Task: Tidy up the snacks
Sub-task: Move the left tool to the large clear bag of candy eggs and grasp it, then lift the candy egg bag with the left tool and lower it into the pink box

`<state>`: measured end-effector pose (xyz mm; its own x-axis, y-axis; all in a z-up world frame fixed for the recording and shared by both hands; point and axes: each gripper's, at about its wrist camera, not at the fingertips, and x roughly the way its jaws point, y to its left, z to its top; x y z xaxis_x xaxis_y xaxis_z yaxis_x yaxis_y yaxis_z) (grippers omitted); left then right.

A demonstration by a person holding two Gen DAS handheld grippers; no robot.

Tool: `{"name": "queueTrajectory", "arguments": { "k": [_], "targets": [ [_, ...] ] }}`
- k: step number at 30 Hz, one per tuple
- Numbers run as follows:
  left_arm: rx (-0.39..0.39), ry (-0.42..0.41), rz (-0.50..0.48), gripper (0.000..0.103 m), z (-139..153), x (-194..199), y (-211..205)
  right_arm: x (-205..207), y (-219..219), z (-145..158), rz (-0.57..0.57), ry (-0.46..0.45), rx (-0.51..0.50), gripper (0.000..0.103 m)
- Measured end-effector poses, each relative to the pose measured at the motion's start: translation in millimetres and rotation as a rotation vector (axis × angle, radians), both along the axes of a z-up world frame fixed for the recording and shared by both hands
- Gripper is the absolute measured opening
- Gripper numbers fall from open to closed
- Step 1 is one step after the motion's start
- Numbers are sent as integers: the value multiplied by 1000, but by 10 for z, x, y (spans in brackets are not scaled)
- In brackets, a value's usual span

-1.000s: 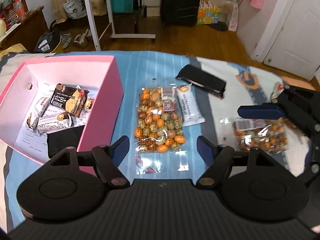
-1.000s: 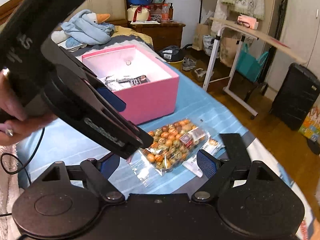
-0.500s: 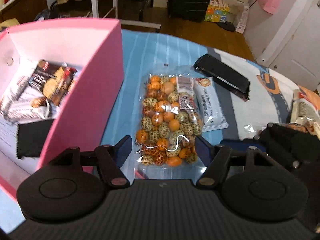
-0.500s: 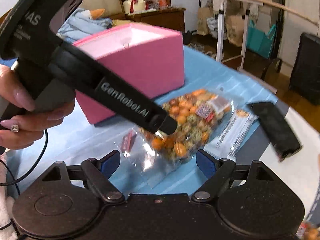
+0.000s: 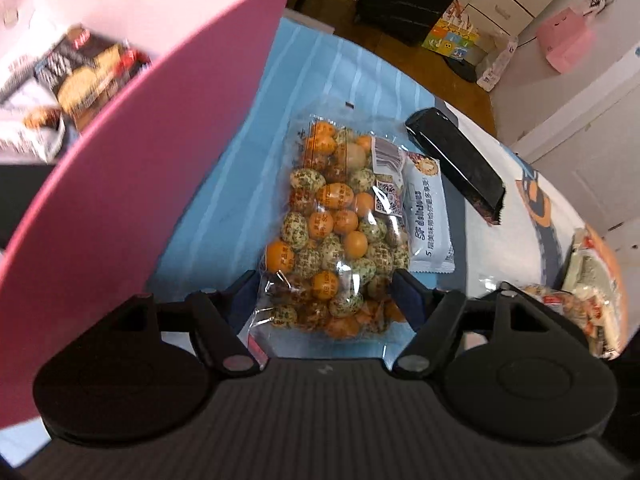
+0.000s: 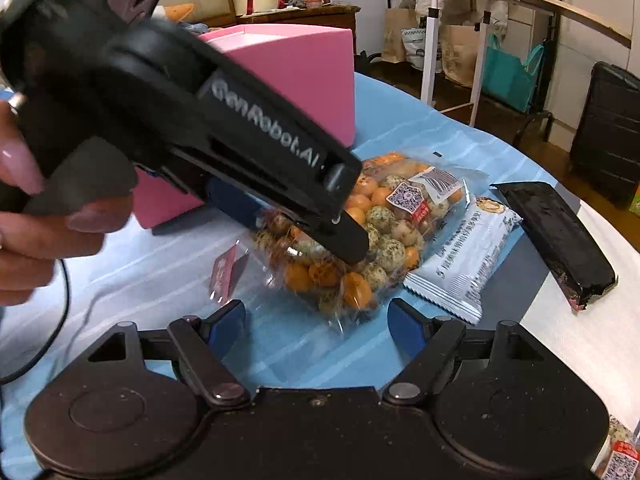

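Left wrist view: the left gripper (image 5: 325, 294) straddles the clear plastic bag of orange and speckled candies (image 5: 340, 236) just beside the pink cardboard box (image 5: 132, 184), fingers (image 5: 408, 300) opening, no firm squeeze visible.

Right wrist view: the right gripper (image 6: 316, 326) hovers near the bag's corner, fingers closing, nothing gripped.

A: The snacks in the pink box (image 5: 168, 152) are blurry. I can't read them.

B: The left tool (image 6: 304, 240) hides part of the clear bag of balls (image 6: 384, 224). Another snack bag (image 5: 592, 300) is cut off.
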<state>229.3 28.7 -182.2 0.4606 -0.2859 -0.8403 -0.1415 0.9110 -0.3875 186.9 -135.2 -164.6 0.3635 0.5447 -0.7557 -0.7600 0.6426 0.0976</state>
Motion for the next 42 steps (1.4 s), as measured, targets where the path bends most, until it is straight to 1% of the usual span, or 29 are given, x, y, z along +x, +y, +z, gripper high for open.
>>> {"name": "queueTrajectory", "arguments": {
  "k": [2,4,7,9,12,16,17,19,22,24,28,30,37,42],
  "targets": [
    [11,-1,-7,68,13,-9,-37,-9,5,1,-25,-1,11,81],
    [33,-7,-22,66,43,-33,-88,1,-10,40,-60,14,17,73],
    [52,2,-66,63,106,-113,-188,-2,0,158,-108,53,5,72],
    [92,9,-101,63,124,-192,-278,-40,12,219,-93,66,-20,72],
    [69,31,-95,63,82,-253,-279,-82,-4,213,-71,77,-41,73],
    [57,51,-84,63,16,-196,-241,-78,21,126,-45,53,-52,82],
    [59,51,-85,63,10,-189,-248,-66,27,107,-41,47,-52,83],
    [69,48,-92,63,-6,-194,-272,-38,-9,64,-44,48,-32,87],
    [82,35,-98,62,-11,-231,-297,-63,-53,5,-40,38,11,91],
    [88,29,-95,62,5,-262,-305,-91,-52,11,-42,26,10,89],
    [122,8,-115,62,70,-307,-349,-93,-67,103,-73,49,22,85],
    [133,13,-121,62,92,-323,-366,-111,-50,126,-75,51,16,83],
    [122,32,-115,61,187,-392,-334,-143,11,214,-81,84,6,83],
    [107,53,-130,62,276,-464,-335,-176,21,307,-96,111,-1,83]
  ]
}}
